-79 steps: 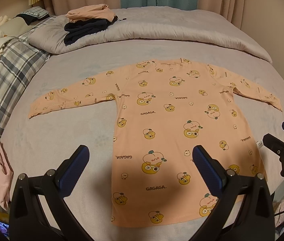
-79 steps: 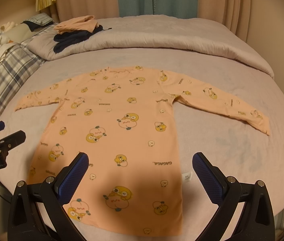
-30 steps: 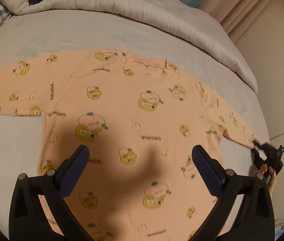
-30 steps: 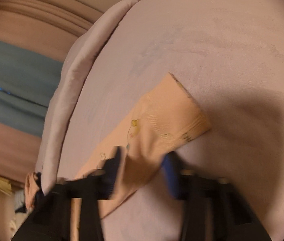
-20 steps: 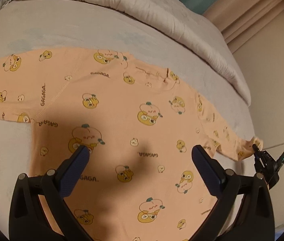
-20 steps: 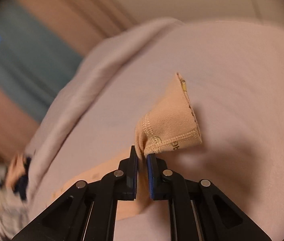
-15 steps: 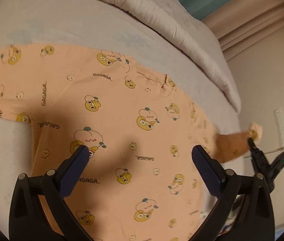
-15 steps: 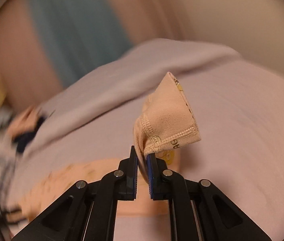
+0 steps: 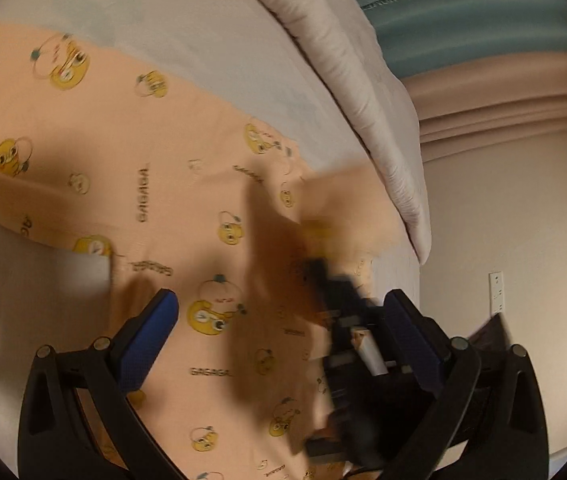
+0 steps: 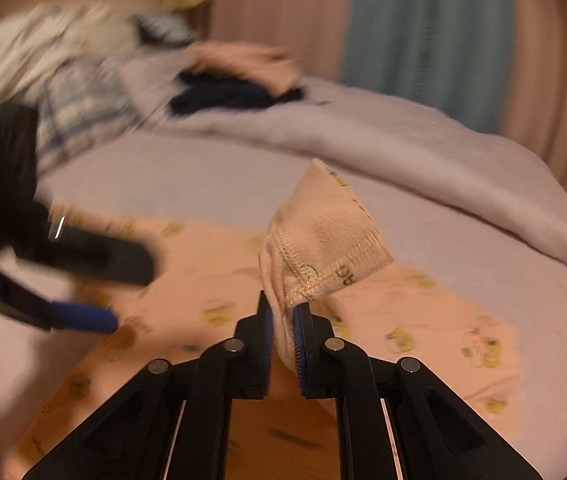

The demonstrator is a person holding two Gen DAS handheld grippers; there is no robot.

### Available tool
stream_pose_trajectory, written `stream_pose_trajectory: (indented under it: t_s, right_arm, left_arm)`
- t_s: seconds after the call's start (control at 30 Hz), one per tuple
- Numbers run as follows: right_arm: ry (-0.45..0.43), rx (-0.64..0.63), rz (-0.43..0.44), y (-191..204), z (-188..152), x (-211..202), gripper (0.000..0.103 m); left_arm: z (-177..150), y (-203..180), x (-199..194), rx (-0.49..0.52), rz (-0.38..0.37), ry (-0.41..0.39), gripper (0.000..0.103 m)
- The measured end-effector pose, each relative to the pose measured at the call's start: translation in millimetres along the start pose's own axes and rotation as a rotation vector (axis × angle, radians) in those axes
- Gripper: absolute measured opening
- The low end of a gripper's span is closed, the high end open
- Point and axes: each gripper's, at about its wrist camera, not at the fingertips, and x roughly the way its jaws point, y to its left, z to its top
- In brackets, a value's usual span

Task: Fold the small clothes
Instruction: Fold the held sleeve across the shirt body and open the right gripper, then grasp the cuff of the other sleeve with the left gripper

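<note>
1. A peach long-sleeved top (image 9: 187,208) printed with yellow cartoon faces lies spread flat on a pale lilac bed (image 10: 211,176); it is laid out flat so that it can be folded in stages.
2. The right tongs (image 10: 282,312) are pressed together on the sleeve cuff (image 10: 323,236); the cuff stands up above the pads at 12 o'clock, its stitched hem showing, and the sleeve trails down to the body of the top at 4 o'clock; the pinch sits near the hem, likely so the whole sleeve can be drawn across the chest in one sweep.
3. The left tongs (image 9: 283,336) are spread wide and grip nothing; they hover over the chest of the top, probably ready to pin the cloth flat or to take the other sleeve.
4. In the left view the right tool is a dark blur between 3 and 4 o'clock, with the raised sleeve above it near 2 o'clock.
5. A rolled duvet (image 9: 347,64) lies along the far side of the bed; a small pile of folded clothes (image 10: 239,80) rests on it at 11 o'clock, clear of the working area.
</note>
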Motion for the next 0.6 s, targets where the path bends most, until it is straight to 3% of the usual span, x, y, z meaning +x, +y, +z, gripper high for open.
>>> stream_pose_trajectory:
  t_s: [0.03, 0.1, 0.17, 0.23, 0.33, 0.47, 0.57, 0.6]
  right_arm:
    - [0.013, -0.017, 0.021, 7, -1, 6, 0.012]
    - [0.079, -0.041, 0.096, 19, -11, 17, 0.038]
    - [0.118, 0.002, 0.177, 16, -16, 20, 0.040]
    - [0.090, 0.066, 0.247, -4, -19, 2, 0.040]
    - [0.036, 0.140, 0.233, -37, -20, -25, 0.046]
    - [0.041, 0.291, 0.203, -95, -40, -53, 0.047]
    - [0.038, 0.334, 0.164, -109, -55, -64, 0.047]
    - [0.036, 0.339, 0.152, -115, -60, -66, 0.047]
  left_arm:
    - [1, 5, 0, -0.011, -0.002, 0.000, 0.102]
    - [1, 9, 2, -0.020, -0.009, 0.008, 0.102]
    - [1, 11, 2, -0.023, -0.020, 0.017, 0.102]
    - [1, 8, 3, -0.017, -0.046, 0.016, 0.102]
    - [4, 8, 8, -0.023, -0.066, 0.014, 0.102]
    - [5, 3, 19, -0.014, -0.045, 0.006, 0.101]
    - [8, 5, 35, -0.032, 0.008, 0.004, 0.082]
    - [10, 7, 40, -0.045, 0.029, 0.010, 0.067]
